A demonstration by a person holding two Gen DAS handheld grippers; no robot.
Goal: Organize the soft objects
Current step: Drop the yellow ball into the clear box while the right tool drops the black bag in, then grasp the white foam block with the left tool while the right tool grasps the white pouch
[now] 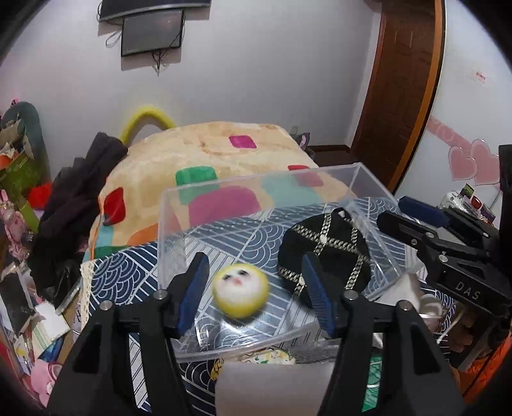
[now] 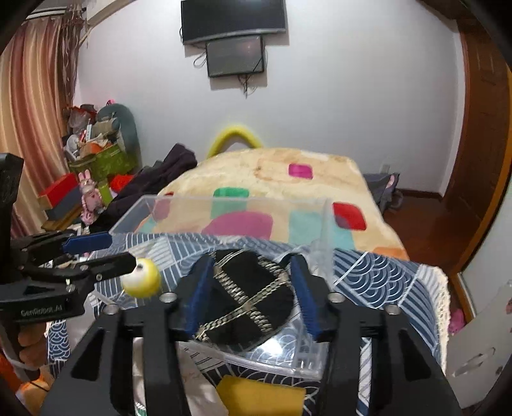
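"DAS" on right gripper [image 1: 412, 220], "GenRobot.AI" on left gripper [image 2: 105, 252]

one clear plastic bin [image 1: 179, 204] sits on one blue wave-patterned cloth [image 1: 128, 275], and in or over it are one yellow-and-white plush ball with a face [image 1: 240, 294] and one black round pouch crossed with gold chain trim [image 1: 332, 252]. two screens hang on the wall, a larger curved one [image 2: 233, 19] above a smaller flat one [image 2: 236, 59]. there is one patchwork blanket [image 2: 275, 179], one yellow foam arch [image 2: 234, 134] behind it, and two pink heart stickers [image 1: 473, 163].
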